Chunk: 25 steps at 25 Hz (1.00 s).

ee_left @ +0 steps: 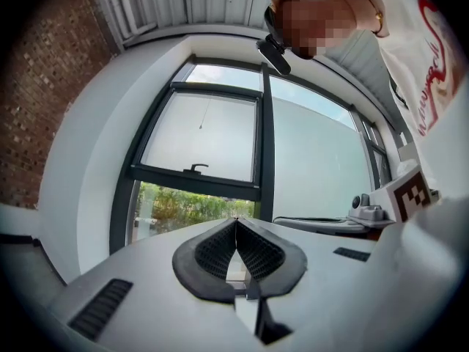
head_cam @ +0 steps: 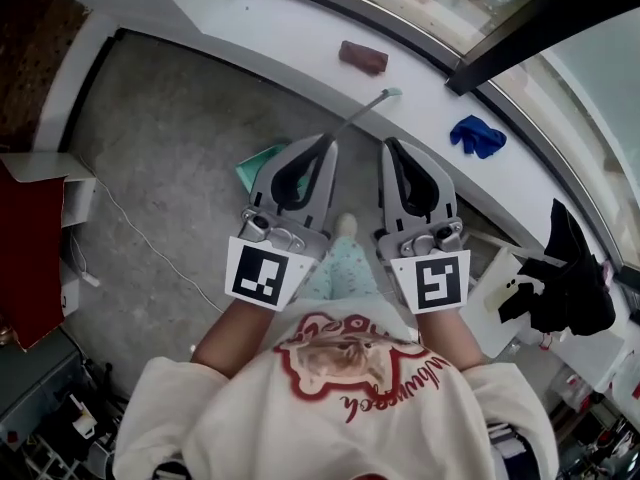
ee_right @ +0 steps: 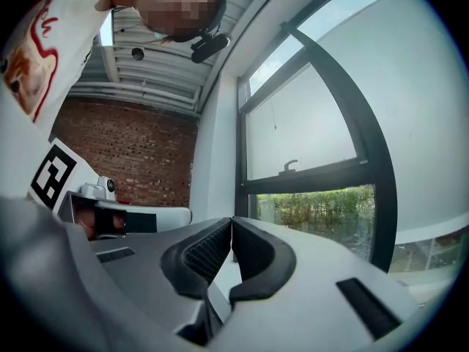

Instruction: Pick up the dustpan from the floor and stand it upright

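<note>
In the head view the dustpan lies on the grey floor below me. Its teal pan (head_cam: 258, 167) shows beside the left gripper, which hides part of it. Its thin grey handle (head_cam: 365, 110) slants up toward the white window sill (head_cam: 300, 38). I hold both grippers side by side, above the dustpan and apart from it. The left gripper (head_cam: 326, 146) is shut with nothing in it, its ribbed pads meeting at the tips in its own view (ee_left: 236, 221). The right gripper (head_cam: 391, 145) is shut and empty too (ee_right: 232, 221). Neither gripper view shows the dustpan.
A brown block (head_cam: 362, 56) and a blue cloth (head_cam: 477, 135) lie on the sill. A black object (head_cam: 572, 273) sits on a white box (head_cam: 497, 290) at the right. A red cabinet (head_cam: 28, 253) and a white cable (head_cam: 150, 253) are at the left. Both gripper views face a dark-framed window (ee_left: 264, 145).
</note>
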Each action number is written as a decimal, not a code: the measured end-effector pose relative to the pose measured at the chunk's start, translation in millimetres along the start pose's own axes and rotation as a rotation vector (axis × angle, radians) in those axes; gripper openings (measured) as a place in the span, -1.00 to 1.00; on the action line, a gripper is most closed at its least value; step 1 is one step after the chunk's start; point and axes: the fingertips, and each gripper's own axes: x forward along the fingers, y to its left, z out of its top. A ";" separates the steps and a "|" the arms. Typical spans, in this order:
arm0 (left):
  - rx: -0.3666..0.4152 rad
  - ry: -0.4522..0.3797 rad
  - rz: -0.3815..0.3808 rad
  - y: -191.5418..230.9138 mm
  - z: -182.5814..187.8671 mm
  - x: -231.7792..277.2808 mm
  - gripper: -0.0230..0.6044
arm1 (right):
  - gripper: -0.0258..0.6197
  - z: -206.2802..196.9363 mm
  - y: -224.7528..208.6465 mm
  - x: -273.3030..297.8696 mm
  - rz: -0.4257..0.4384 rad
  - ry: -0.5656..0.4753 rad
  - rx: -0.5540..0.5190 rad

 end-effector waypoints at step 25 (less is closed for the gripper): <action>-0.039 0.179 0.005 82.1 -212.9 39.1 -0.86 | -0.64 -406.3 -91.4 69.4 -0.105 0.318 0.116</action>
